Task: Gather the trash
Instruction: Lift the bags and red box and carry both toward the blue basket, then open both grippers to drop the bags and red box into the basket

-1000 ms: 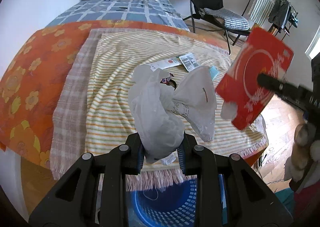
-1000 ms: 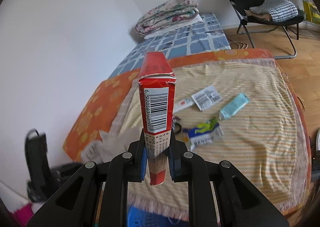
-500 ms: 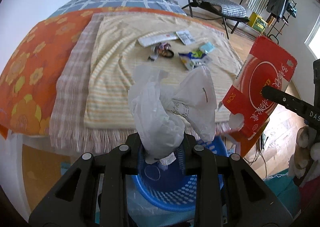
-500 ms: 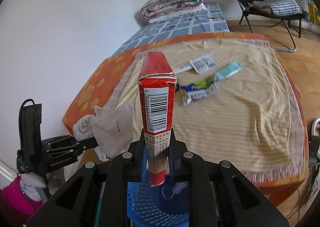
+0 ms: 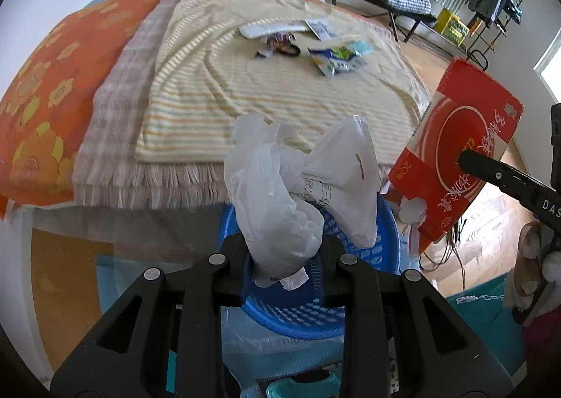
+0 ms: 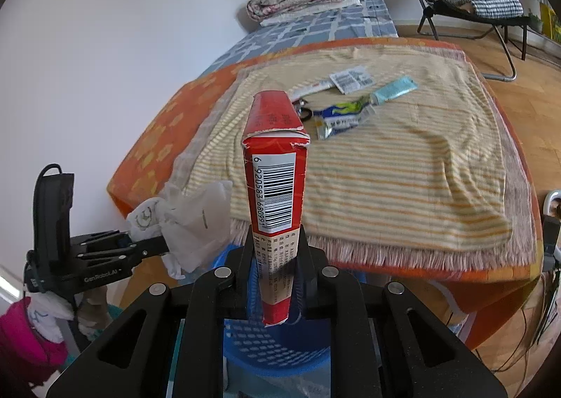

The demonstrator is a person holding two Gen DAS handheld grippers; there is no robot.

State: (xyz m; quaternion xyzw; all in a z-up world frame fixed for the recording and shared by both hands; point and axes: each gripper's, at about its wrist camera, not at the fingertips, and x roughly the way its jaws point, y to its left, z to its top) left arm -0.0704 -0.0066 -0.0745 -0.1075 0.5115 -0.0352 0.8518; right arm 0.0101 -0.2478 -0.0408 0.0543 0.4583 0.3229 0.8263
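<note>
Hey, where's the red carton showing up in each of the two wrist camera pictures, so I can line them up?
Left wrist view: the red carton sits at the right edge, broad face showing, clamped by the right gripper.
Right wrist view: red carton stands dead centre, barcode edge toward the camera, between that gripper's fingers.
Shared landmark: the blue basket, low centre in both, below the bed's fringed edge.

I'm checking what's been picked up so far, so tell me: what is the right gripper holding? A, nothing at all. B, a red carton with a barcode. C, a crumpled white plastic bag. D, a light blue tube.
B: in the right wrist view the right gripper is clamped on the red carton, barcode facing the camera, above the blue basket; the white plastic bag is in the left gripper.
</note>
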